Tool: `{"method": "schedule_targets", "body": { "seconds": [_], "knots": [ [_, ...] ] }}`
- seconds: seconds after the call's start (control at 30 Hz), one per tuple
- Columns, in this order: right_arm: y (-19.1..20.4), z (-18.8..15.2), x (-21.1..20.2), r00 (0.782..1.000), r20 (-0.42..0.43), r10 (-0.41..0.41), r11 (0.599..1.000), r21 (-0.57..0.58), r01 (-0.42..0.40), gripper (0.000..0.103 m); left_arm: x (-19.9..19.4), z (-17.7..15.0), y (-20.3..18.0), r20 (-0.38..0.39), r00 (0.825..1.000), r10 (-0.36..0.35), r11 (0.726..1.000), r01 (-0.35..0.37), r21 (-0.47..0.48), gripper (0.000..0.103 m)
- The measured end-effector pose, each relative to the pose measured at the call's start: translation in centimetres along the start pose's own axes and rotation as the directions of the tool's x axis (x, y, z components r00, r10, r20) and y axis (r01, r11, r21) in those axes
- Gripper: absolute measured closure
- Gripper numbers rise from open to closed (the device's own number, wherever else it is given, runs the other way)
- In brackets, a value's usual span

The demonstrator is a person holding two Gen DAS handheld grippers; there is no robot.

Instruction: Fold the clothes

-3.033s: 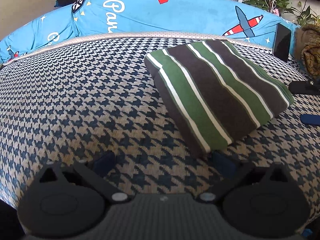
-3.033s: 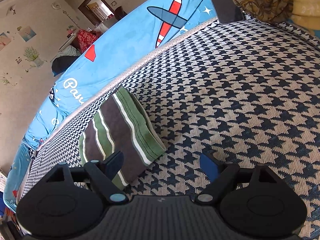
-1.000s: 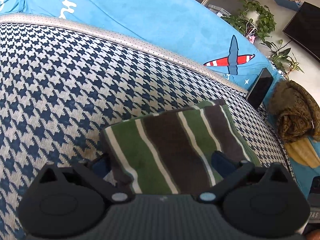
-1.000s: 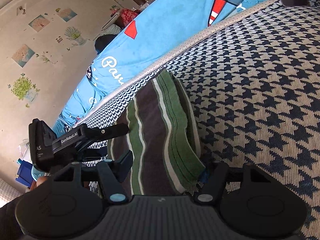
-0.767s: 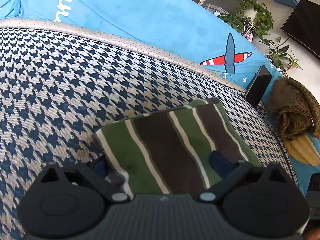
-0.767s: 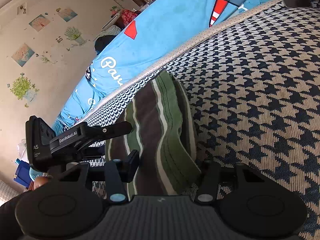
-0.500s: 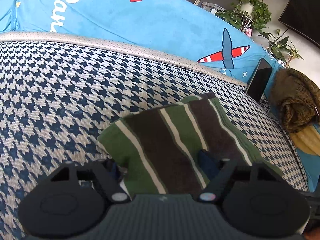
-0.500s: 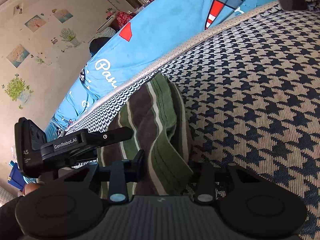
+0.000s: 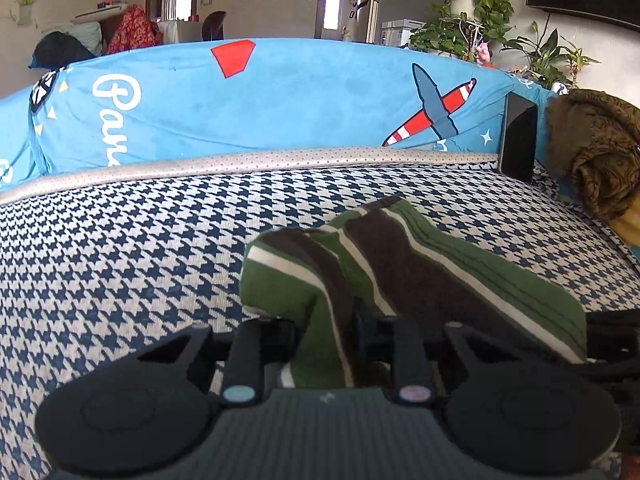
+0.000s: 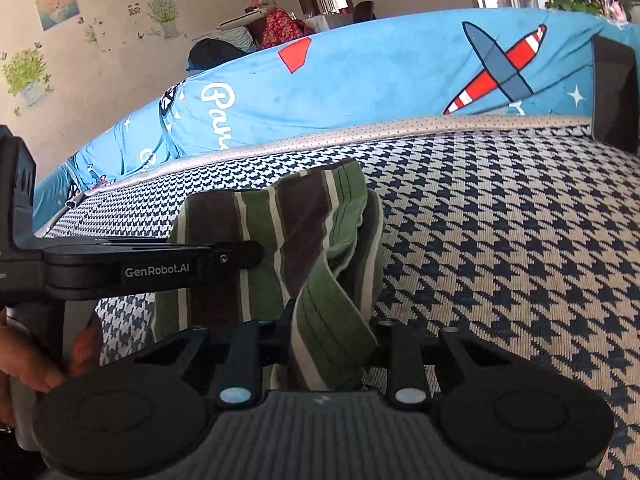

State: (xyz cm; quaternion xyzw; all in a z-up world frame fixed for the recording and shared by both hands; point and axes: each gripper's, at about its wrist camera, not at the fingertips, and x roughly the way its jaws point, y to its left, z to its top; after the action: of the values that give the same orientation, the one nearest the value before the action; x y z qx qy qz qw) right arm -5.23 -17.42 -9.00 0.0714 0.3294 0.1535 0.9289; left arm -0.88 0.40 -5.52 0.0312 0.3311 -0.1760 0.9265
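A folded garment [image 9: 404,264] with green, brown and white stripes lies on the houndstooth cover [image 9: 120,264]. Its near edge is bunched and raised off the cover. My left gripper [image 9: 326,334] has that edge between its fingers; the jaws are closing and the pads press the cloth. In the right wrist view the garment [image 10: 276,220] rises in a fold into my right gripper [image 10: 330,340], whose jaws are closing on a green-striped flap. The left gripper's black body [image 10: 132,264] sits just to the left, held by a hand [image 10: 28,360].
A blue blanket with a plane print [image 9: 280,100] runs along the far edge of the cover. A dark phone [image 9: 518,140] leans at the back right beside a brown bundle of cloth [image 9: 596,156]. Bare houndstooth cover stretches left and right of the garment.
Both grippers went from wide open around the garment's near edge to closed on it. The edge has bunched up and lifted, and both views have rolled to level.
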Motion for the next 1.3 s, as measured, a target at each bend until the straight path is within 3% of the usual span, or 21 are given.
{"method": "schedule_targets", "body": {
  "seconds": [0.5, 1.3],
  "knots": [
    [3.4, 2.1, -0.5, 0.994, 0.100, -0.039, 0.991, -0.123, 0.051, 0.079, -3.1, 0.4, 0.5, 0.118, 0.980, 0.163, 0.981, -0.174, 0.090, 0.081],
    [11.9, 3.4, 0.8, 0.986, 0.157, 0.062, 0.967, -0.255, -0.020, 0.079, -8.0, -0.5, 7.2, 0.182, 0.927, 0.328, 0.943, -0.331, -0.013, 0.083]
  ]
}}
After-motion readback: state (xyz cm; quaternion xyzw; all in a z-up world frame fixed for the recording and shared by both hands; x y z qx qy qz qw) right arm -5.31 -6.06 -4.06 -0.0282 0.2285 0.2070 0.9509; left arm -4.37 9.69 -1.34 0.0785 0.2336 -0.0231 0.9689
